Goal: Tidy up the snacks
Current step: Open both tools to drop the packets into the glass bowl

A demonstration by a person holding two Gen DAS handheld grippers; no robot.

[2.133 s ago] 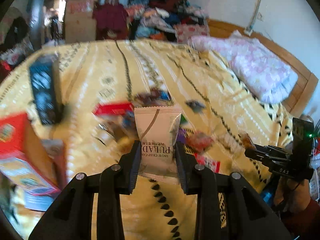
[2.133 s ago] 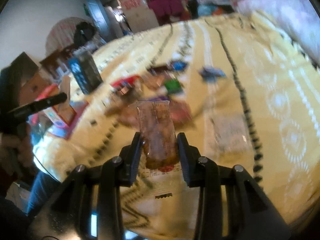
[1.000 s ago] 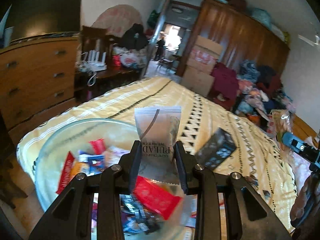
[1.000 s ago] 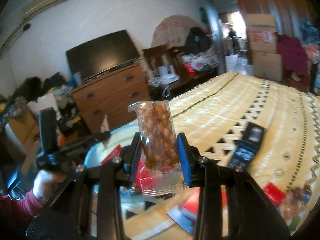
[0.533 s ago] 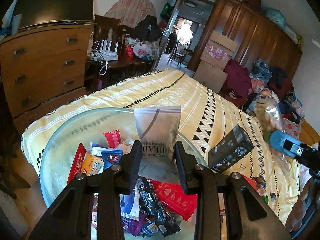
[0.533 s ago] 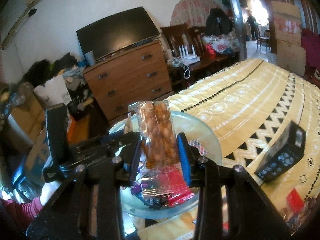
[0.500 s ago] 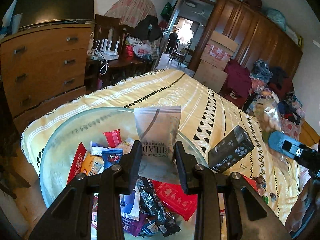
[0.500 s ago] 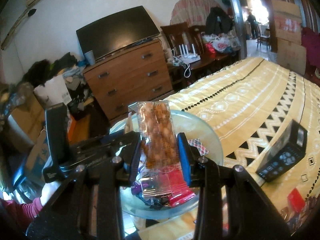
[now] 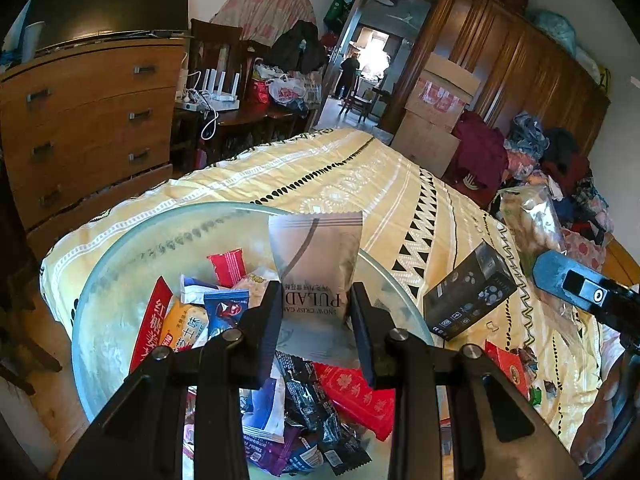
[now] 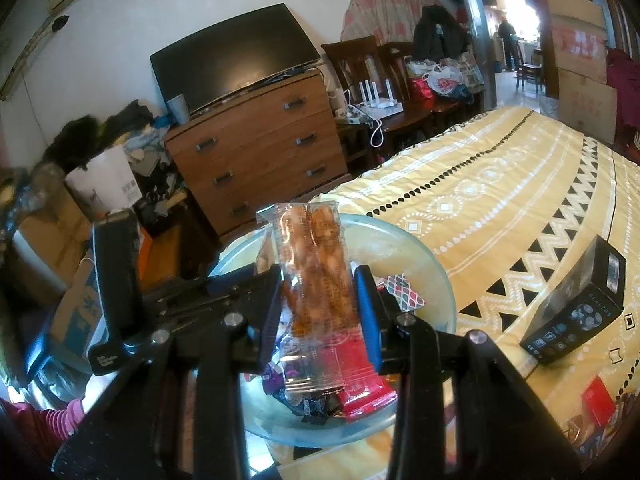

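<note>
A wide glass bowl stands on the near corner of the yellow patterned bed and holds several snack packets. Above it my left gripper is shut on a silver-white snack packet, held upright. In the right wrist view my right gripper is shut on a clear packet of orange-brown snacks, also over the bowl. The left gripper reaches in from the left there, and the right gripper with its packet shows at the right edge of the left wrist view.
A black box lies on the bed to the right of the bowl, with red packets near it. A wooden dresser with a television stands beyond the bed's corner. Cardboard boxes and clothes crowd the far side.
Both grippers swung from the snacks on the bed to the bowl and came down over it. Over the last half second the views barely shift. Both packets stay gripped.
</note>
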